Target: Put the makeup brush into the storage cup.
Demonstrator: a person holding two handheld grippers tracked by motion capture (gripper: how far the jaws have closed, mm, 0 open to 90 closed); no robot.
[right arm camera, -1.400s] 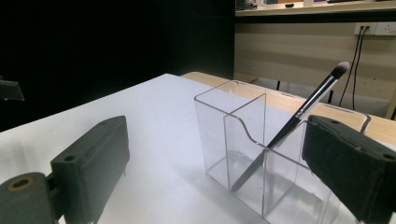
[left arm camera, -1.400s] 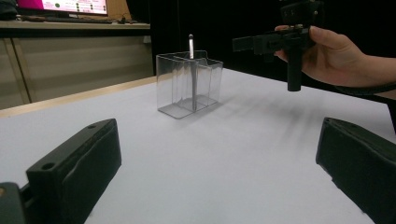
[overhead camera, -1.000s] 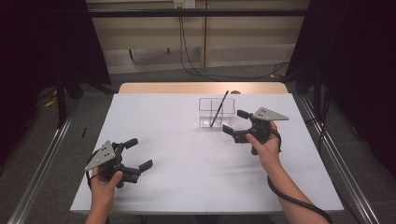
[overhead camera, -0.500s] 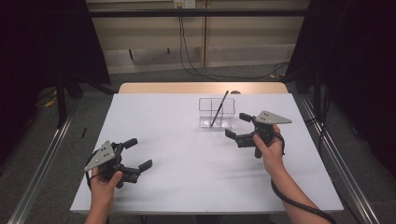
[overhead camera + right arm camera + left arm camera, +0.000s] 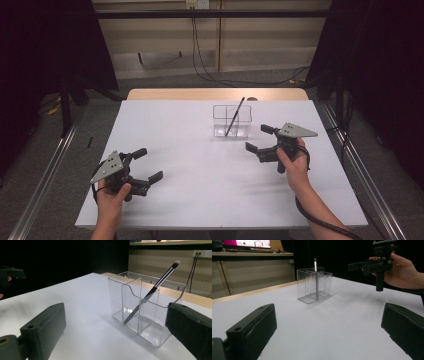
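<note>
Jaws on both grippers stood wide apart, nothing between them. We held the right gripper [image 5: 260,138] above the white table [image 5: 200,160], jaws pointed at the clear divided organizer [image 5: 145,312], which sat just ahead of them and apart from both. A slim dark brush [image 5: 152,291] leaned tilted in one compartment, pale tip up past the rim. We kept the left gripper [image 5: 148,164] low over the table near our edge; the organizer [image 5: 314,285] lay well ahead of its jaws, roughly centred between them, with the right hand [image 5: 403,272] off beyond its right jaw.
</note>
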